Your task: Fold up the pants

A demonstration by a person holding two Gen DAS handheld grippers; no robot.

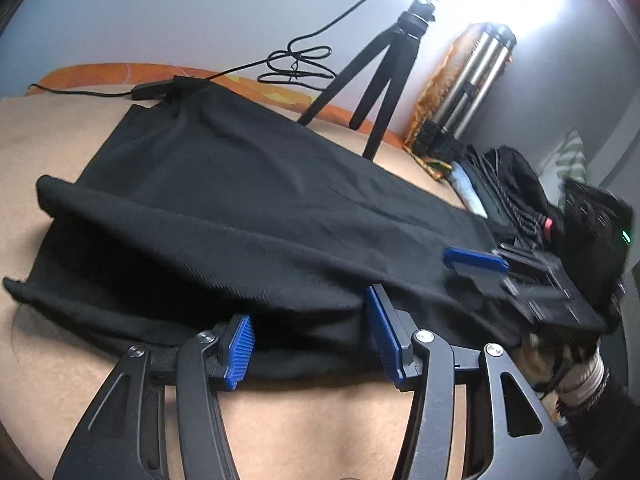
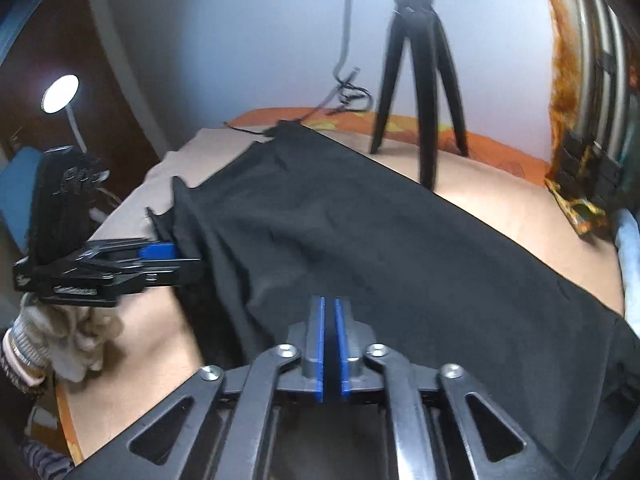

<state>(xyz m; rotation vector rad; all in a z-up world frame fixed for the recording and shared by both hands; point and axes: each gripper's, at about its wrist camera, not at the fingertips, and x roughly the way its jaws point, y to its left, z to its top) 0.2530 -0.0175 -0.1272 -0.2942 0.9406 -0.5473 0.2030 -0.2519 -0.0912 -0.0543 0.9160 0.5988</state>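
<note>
Black pants [image 1: 240,200] lie folded across the tan bed surface [image 1: 320,420], the upper layer tented over the lower. My left gripper [image 1: 308,308] is at their near edge, its blue pads [image 1: 240,344] wide apart, with the thick folded edge lying loosely between them. The right wrist view shows that gripper [image 2: 172,260] at the pants' [image 2: 360,240] left edge, held by a gloved hand [image 2: 80,332]. My right gripper [image 2: 330,302] is over the cloth with its pads only a slit apart. Whether fabric is pinched there is hidden. It appears blurred [image 1: 450,264] on the pants' right part.
A small black tripod [image 1: 384,80] stands on the bed behind the pants, with a tangled black cable [image 1: 296,64] beside it. A silver tripod [image 1: 476,80] leans at the wall. Dark clothes [image 1: 516,192] are piled at the right. A lit lamp [image 2: 60,94] is far left.
</note>
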